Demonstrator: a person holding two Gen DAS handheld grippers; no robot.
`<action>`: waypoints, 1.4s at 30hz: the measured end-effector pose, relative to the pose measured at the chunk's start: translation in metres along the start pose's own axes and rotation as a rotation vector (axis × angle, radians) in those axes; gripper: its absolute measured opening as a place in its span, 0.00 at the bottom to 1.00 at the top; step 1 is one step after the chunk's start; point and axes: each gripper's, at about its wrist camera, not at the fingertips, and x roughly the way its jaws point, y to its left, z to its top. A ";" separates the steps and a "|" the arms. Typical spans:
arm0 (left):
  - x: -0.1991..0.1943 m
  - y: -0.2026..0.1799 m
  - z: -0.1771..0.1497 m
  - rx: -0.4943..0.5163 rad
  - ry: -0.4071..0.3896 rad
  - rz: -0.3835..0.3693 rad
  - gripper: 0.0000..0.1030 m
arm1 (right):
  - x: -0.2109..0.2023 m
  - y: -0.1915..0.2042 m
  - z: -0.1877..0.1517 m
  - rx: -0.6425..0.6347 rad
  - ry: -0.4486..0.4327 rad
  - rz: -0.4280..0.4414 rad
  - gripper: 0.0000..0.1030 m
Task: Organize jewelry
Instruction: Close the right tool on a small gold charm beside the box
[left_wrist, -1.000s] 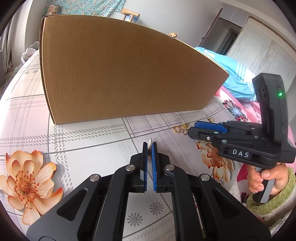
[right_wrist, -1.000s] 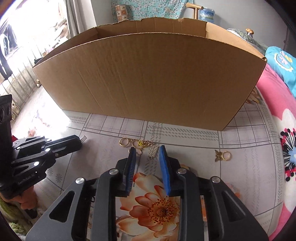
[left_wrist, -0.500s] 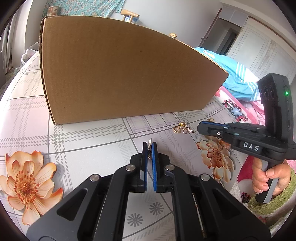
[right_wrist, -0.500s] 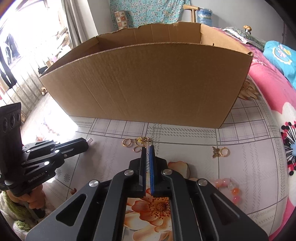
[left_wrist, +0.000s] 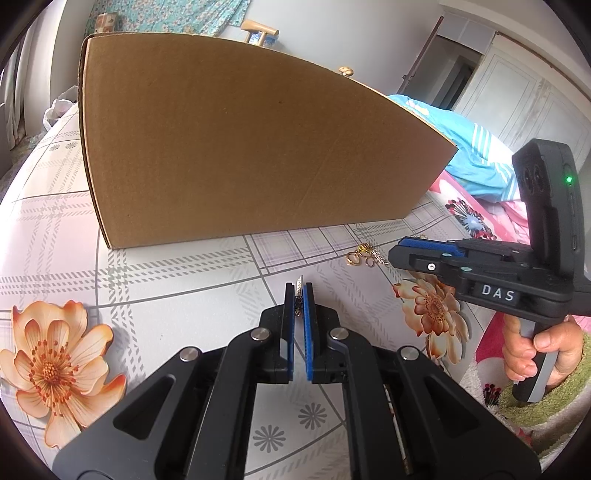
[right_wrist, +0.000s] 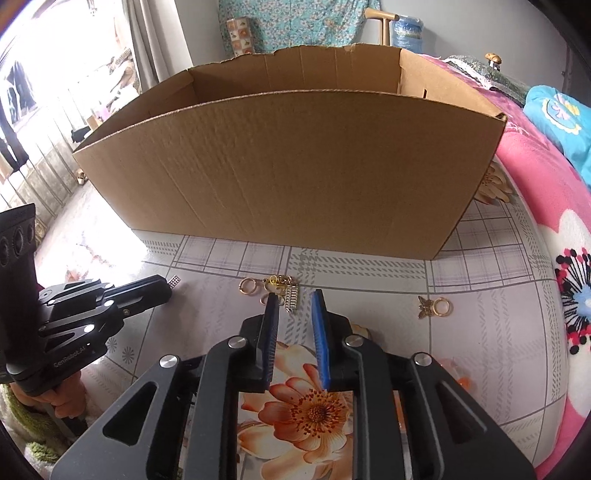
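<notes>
My left gripper (left_wrist: 299, 290) is shut on a small silver rhinestone piece (left_wrist: 299, 285), held above the tablecloth; it shows in the right wrist view (right_wrist: 167, 286) with the piece (right_wrist: 174, 283) sticking out. My right gripper (right_wrist: 295, 299) is open and empty, just before a cluster of gold rings and a silver rhinestone strip (right_wrist: 291, 297) on the cloth. The same cluster (left_wrist: 364, 254) shows in the left wrist view beside the right gripper (left_wrist: 400, 248). A gold butterfly ring (right_wrist: 434, 307) lies to the right. The open cardboard box (right_wrist: 295, 166) stands behind.
The patterned tablecloth (right_wrist: 369, 266) has printed flowers (left_wrist: 55, 365). Pink and blue bedding (right_wrist: 546, 155) lies to the right. Orange beads (right_wrist: 460, 380) show beside my right gripper's arm. A window with bars is at far left.
My right gripper closed half a second ago above the cluster and has now opened again, empty. The left gripper has kept still with its piece.
</notes>
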 end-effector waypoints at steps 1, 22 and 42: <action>0.000 0.000 0.000 -0.001 0.000 -0.001 0.05 | 0.003 0.002 0.000 -0.008 0.005 -0.005 0.18; -0.002 0.006 -0.001 -0.007 -0.003 -0.014 0.05 | 0.014 -0.001 0.010 0.008 0.071 0.032 0.05; -0.002 0.001 0.001 0.014 -0.012 -0.019 0.03 | -0.032 -0.052 -0.003 0.224 -0.047 0.184 0.05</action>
